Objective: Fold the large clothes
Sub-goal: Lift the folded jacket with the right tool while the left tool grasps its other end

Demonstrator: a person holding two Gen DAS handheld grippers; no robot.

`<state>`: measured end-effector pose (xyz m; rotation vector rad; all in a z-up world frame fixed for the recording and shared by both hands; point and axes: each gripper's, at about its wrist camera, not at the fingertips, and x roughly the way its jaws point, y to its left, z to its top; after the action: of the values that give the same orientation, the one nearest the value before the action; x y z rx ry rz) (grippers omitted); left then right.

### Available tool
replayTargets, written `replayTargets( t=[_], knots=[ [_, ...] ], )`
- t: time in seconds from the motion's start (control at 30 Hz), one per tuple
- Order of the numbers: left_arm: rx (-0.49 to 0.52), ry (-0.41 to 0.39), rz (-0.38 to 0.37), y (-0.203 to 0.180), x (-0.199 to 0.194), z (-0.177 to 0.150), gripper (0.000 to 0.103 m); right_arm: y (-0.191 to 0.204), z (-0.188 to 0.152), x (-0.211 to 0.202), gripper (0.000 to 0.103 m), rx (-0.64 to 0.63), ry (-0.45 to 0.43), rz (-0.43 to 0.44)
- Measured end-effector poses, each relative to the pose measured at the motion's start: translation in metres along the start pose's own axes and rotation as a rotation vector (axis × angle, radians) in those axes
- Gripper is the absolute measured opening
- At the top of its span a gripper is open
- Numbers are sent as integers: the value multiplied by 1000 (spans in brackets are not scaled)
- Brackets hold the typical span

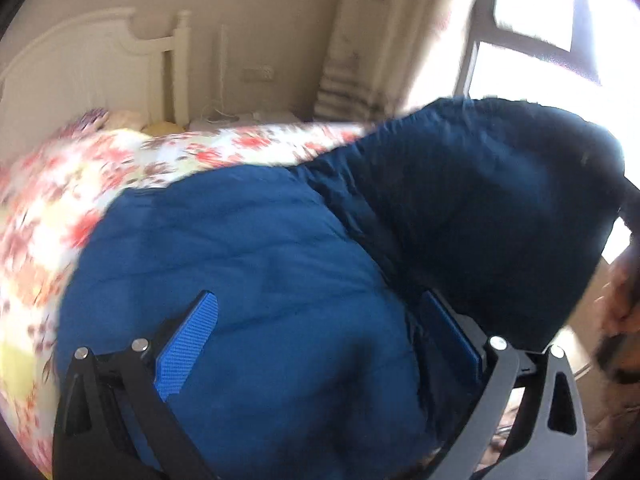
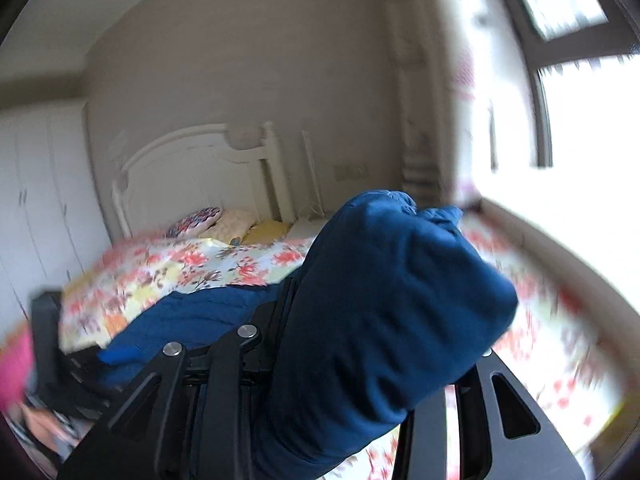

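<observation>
Bed with a floral cover fills most of the room and serves as the folding surface; everything below is placed relative to it.

Blue padded garment, big and quilted, lies mostly flat on the near end of the bed, toward the foot, well away from the pillows at the headboard. One section is lifted off the bed on the window side and stands up as a bulging flap, darker because the window backlights it. My read: that flap is being carried over the flat part to make a fold.

Right gripper: jaws clamped on a thick bunch of the blue fabric, which bulges out ahead of the fingers above the bed. Narrow gap, packed with cloth. Gripping high probably keeps the bulk from dragging.

Left gripper: jaws spread wide over the flat part near the bed's foot, blue pads apart, nothing pinched. The fabric sits below and between them; contact unclear. Likely placed to pin the garment or take the next hold.

Both views are motion-blurred.
</observation>
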<state>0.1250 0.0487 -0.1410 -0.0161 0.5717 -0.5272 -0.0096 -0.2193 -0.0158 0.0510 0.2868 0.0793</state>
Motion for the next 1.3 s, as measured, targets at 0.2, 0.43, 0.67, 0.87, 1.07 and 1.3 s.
replayTargets(
  t=[0.2, 0.43, 0.67, 0.87, 1.07, 1.3],
  knots=[
    [-452, -39, -454, 106, -41, 26, 101, 115, -2, 13, 36, -446, -38, 26],
    [-583, 52, -659, 143, -21, 44, 101, 232, -97, 40, 36, -1097, 30, 80],
    [-447, 323, -391, 138, 23, 32, 101, 247, -143, 34, 36, -1311, -52, 102],
    [-410, 380, -289, 139, 43, 68, 101, 240, -147, 30, 36, -1327, -79, 153],
    [-281, 338, -241, 114, 49, 83, 41, 207, -123, 19, 75, -1139, -71, 204],
    [-221, 213, -171, 99, 10, 71, 23, 84, -106, 0, 98, -617, 53, 219]
  ],
)
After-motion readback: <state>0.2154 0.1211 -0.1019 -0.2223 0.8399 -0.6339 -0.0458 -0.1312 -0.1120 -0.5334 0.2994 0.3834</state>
